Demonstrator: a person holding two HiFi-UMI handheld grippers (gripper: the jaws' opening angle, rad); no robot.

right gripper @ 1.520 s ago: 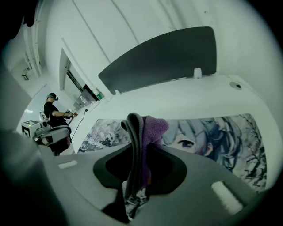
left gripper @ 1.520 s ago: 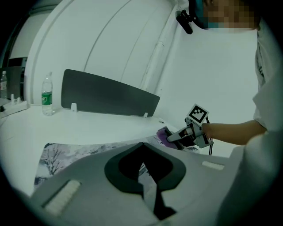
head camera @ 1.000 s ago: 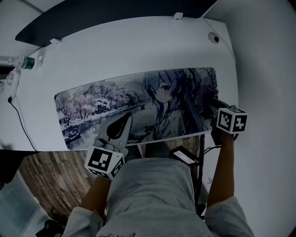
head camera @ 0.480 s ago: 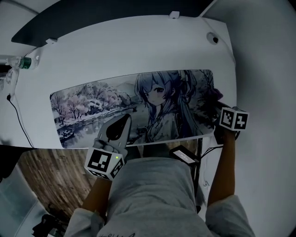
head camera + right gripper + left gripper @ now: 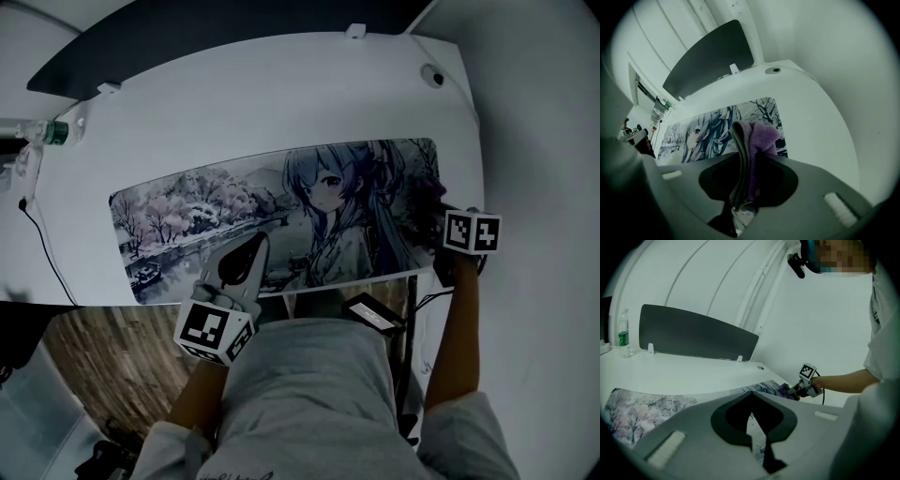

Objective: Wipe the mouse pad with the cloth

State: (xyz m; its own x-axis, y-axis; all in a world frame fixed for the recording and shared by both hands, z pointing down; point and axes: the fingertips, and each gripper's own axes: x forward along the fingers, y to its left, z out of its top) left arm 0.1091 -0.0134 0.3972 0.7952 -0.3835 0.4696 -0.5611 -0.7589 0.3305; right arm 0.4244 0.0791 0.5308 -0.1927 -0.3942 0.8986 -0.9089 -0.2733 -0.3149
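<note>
A long mouse pad (image 5: 216,216) printed with an anime girl and a snowy river scene lies across the white desk (image 5: 281,103). My right gripper (image 5: 437,208) is at the pad's right end, shut on a purple and grey cloth (image 5: 431,190) that rests on the pad. In the right gripper view the cloth (image 5: 761,138) bulges out between the jaws of the right gripper (image 5: 747,161) above the pad (image 5: 708,129). My left gripper (image 5: 257,242) rests on the pad's near edge, shut and holding nothing. The left gripper view shows the left gripper (image 5: 751,398) over the pad (image 5: 637,411), with the right gripper (image 5: 799,391) far off.
A water bottle (image 5: 42,131) stands at the desk's far left, near a black cable (image 5: 37,234). A dark panel (image 5: 187,37) runs along the back edge. A round grommet (image 5: 433,77) sits at the far right corner. A small dark device (image 5: 373,314) hangs below the near edge, above wood floor (image 5: 103,356).
The right gripper with the cloth has shifted slightly away from me along the pad's right end. The left gripper has stayed on the near edge. The head camera has swayed a little.
</note>
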